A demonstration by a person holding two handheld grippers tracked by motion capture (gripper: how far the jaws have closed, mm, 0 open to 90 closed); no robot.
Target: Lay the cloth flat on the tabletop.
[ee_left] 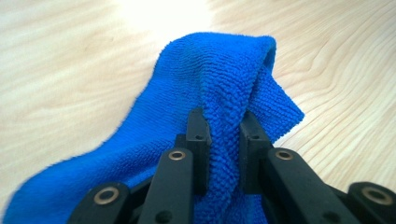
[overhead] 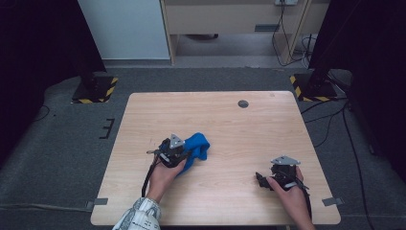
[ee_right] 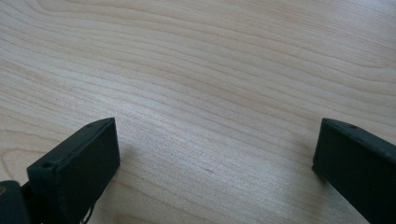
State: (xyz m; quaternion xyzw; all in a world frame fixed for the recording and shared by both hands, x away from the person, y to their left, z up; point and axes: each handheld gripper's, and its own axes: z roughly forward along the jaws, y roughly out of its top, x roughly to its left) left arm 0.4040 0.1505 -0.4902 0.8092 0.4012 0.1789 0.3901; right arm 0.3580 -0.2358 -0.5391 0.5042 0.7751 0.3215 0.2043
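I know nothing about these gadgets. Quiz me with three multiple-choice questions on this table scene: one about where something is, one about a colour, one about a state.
1. Where does the cloth lie on the table?
A. Beside the left gripper
B. Under the right gripper
C. At the far edge

2. What colour is the cloth?
A. Red
B. Blue
C. White

3. How do the right gripper's jaws stand?
A. Pinching the cloth
B. Shut on nothing
C. Wide apart over bare wood

Answers:
1. A, the high view shows the cloth bunched at the left gripper, left of centre.
2. B, it is bright blue in the left gripper view.
3. C, the right gripper view shows wood grain between two separated jaws.
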